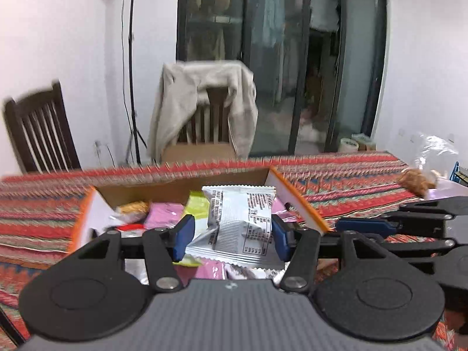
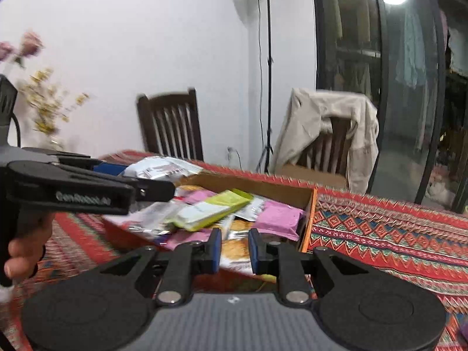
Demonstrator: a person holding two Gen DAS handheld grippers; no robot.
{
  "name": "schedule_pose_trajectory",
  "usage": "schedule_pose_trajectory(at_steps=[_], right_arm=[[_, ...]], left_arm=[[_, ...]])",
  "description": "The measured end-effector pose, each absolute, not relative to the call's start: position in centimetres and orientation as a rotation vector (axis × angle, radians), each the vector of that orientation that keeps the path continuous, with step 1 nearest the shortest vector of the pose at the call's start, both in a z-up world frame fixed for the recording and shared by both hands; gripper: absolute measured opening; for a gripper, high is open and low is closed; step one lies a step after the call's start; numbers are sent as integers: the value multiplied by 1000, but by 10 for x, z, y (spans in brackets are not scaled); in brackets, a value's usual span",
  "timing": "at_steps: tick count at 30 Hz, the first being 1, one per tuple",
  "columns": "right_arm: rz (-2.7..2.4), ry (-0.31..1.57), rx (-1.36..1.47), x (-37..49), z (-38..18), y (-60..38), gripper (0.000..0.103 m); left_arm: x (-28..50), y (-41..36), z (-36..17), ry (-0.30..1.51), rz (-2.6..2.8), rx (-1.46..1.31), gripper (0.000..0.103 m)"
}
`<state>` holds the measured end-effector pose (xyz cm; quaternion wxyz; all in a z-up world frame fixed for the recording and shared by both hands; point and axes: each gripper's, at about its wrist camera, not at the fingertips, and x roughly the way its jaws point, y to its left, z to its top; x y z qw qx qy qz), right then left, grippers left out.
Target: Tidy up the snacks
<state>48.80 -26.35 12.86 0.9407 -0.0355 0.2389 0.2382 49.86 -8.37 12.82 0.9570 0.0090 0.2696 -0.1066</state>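
My left gripper (image 1: 231,234) is shut on a white snack packet (image 1: 242,222) with black print, held just above an open cardboard box (image 1: 295,197) with orange sides. Inside the box lie pink packets (image 1: 163,213), a yellow-green packet (image 2: 213,209) and other wrapped snacks. In the right wrist view the left gripper (image 2: 125,172) comes in from the left with the white packet (image 2: 161,168) over the box's (image 2: 310,219) far side. My right gripper (image 2: 234,247) is shut with nothing between its pads, over the box's near edge. It also shows at the right of the left wrist view as the right gripper (image 1: 342,225).
A red patterned cloth (image 2: 380,234) covers the table. Beyond its far edge stand a dark wooden chair (image 2: 172,125), a second chair draped with a beige jacket (image 1: 201,102) and a light stand (image 2: 268,73). A clear bag of snacks (image 1: 418,180) lies at the right. A hand (image 2: 26,248) grips the left gripper's handle.
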Motion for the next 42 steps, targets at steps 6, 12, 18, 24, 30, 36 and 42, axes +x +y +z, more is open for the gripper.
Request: schedule_pose_trajectory(at_steps=[6, 12, 18, 24, 30, 36, 42], right_arm=[[419, 589, -101, 561, 86, -244, 19], [422, 549, -98, 564, 68, -238, 83], [403, 527, -102, 557, 80, -238, 83], [392, 469, -95, 524, 119, -248, 83], [364, 386, -122, 461, 172, -264, 90], [349, 328, -135, 392, 206, -280, 99], [351, 261, -121, 320, 216, -292, 100]], left_arm=[[559, -84, 86, 665, -198, -53, 72], [553, -76, 89, 618, -200, -57, 85], [533, -68, 112, 583, -190, -52, 88], [488, -48, 151, 523, -155, -1, 92], [411, -29, 196, 439, -118, 57, 103], [332, -19, 224, 385, -100, 65, 103], [259, -16, 229, 320, -96, 55, 103]])
